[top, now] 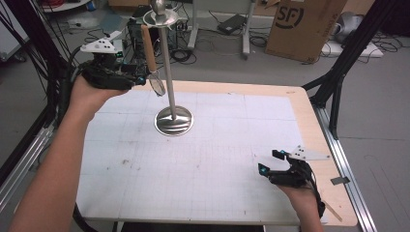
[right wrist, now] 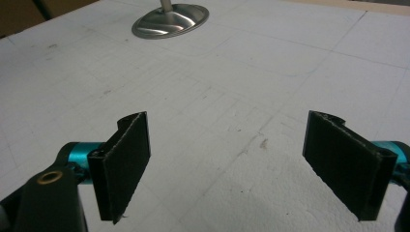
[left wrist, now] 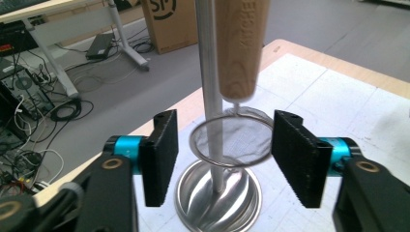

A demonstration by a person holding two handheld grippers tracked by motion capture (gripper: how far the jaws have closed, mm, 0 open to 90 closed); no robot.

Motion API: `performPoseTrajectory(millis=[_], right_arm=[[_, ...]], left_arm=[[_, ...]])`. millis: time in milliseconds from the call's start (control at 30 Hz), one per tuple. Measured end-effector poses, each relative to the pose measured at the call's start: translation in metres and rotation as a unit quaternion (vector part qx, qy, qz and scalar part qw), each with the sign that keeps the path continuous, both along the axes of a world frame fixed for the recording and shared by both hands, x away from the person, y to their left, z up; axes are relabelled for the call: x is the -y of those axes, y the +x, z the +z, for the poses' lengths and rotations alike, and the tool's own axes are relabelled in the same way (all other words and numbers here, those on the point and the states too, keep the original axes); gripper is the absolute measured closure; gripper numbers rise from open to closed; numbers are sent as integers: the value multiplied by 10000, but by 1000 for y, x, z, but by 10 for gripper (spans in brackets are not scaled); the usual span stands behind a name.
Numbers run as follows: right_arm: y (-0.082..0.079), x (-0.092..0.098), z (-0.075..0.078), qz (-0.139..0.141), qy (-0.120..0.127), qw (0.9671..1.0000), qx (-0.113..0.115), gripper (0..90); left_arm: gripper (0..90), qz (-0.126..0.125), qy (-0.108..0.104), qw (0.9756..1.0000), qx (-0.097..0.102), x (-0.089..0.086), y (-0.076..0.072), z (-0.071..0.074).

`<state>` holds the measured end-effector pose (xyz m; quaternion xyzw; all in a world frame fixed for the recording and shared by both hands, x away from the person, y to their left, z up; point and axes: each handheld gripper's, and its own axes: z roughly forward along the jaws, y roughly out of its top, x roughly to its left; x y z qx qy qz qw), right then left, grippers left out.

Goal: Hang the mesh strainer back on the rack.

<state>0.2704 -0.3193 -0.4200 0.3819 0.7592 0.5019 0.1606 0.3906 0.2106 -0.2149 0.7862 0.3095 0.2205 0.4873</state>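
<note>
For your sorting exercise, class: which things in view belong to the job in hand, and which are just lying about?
Job in hand:
- small wire-mesh strainer with wooden handle, hanging
- shiny metal stand with round base
- left tool, open around the strainer's ring

Lying about:
- brown cardboard box
- right tool, open over the white gridded table mat

Stand pole [top: 168,72] and hanging strainer [top: 155,82] block mid-table; bare table [top: 217,159] elsewhere gives free passage.

Bare forearms, black handheld grippers
Each gripper, left gripper [top: 140,77] and right gripper [top: 270,161], has ribbed black jaws, teal collars, brass screws and a grey triangular plate.
</note>
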Motion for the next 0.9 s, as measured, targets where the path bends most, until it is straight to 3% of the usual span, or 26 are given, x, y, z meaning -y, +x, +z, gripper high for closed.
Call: performPoseTrajectory(millis=[233, 367, 900], right_arm=[[0, -1, 0, 2, -16, 10000, -11, 163], [0, -2, 0, 0, -19, 10000, 3, 163], [0, -3, 0, 11, -26, 10000, -15, 163]], left_arm=[[350, -107, -11, 9999, 13, -1, -11, -8], [332, -356, -130, 9993, 11, 0, -18, -13], [266, -752, -293, 9967, 124, 8, -38, -33]])
